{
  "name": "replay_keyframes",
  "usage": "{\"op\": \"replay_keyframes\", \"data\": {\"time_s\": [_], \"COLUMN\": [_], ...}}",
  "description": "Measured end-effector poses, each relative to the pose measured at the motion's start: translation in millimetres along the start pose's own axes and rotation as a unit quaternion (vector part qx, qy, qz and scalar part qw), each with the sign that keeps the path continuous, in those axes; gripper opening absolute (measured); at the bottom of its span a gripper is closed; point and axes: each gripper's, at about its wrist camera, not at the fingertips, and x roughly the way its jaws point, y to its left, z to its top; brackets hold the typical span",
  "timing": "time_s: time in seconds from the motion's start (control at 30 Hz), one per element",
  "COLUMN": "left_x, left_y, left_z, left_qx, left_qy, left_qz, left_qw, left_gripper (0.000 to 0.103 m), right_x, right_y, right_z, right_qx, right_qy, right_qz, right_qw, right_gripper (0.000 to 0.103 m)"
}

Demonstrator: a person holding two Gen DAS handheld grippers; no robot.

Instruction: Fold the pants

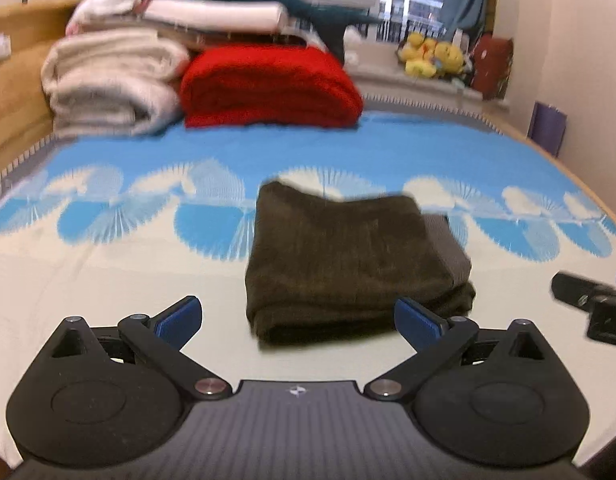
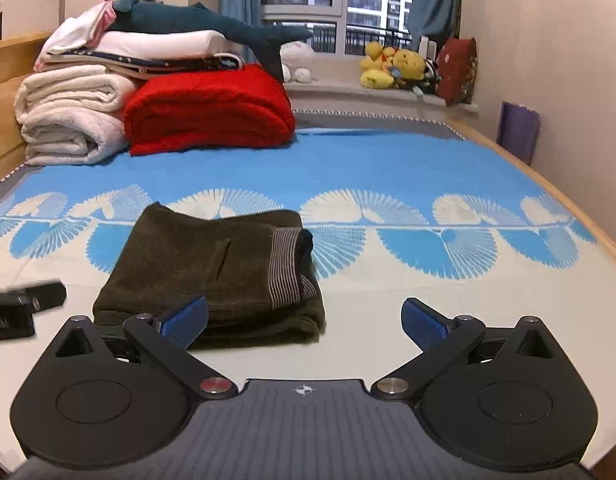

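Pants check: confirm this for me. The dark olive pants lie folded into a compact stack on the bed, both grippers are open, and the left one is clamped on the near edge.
Wrong on one point: the left gripper is not clamped on anything. The left wrist view shows its jaws spread wide, just short of the pants. The pants do lie folded on the bed, and the right gripper is open too.

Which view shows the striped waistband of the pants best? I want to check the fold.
The right wrist view: the striped waistband is sharp on the right of the folded pants. The left wrist view is blurred, and the band is only a grey strip at the pants' right edge.
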Motion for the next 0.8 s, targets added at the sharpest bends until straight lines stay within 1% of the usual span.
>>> {"op": "replay_keyframes", "data": {"time_s": [0.07, 0.2, 0.4, 0.6, 0.8], "left_x": [4, 9, 19, 27, 37], "left_y": [-2, -8, -12, -17, -12], "left_z": [-3, -8, -12, -15, -16], "left_qx": [0.002, 0.016, -0.001, 0.009, -0.007], "left_qy": [0.016, 0.013, 0.028, 0.030, 0.047], "left_qz": [-0.005, -0.005, -0.007, 0.004, 0.009], "left_qw": [0.9999, 0.9998, 0.9996, 0.9995, 0.9988], "left_gripper": [0.102, 0.102, 0.102, 0.102, 0.102], "right_x": [0, 3, 12, 24, 31], "right_y": [1, 0, -3, 0, 1], "right_z": [-2, -4, -1, 0, 1], "right_qx": [-0.008, -0.007, 0.011, 0.018, 0.038], "right_qy": [0.004, 0.009, 0.015, 0.028, 0.039], "right_qz": [-0.003, -0.002, 0.006, 0.011, 0.022], "right_qw": [1.000, 1.000, 1.000, 0.999, 0.998], "right_gripper": [0.102, 0.102, 0.102, 0.102, 0.102]}}
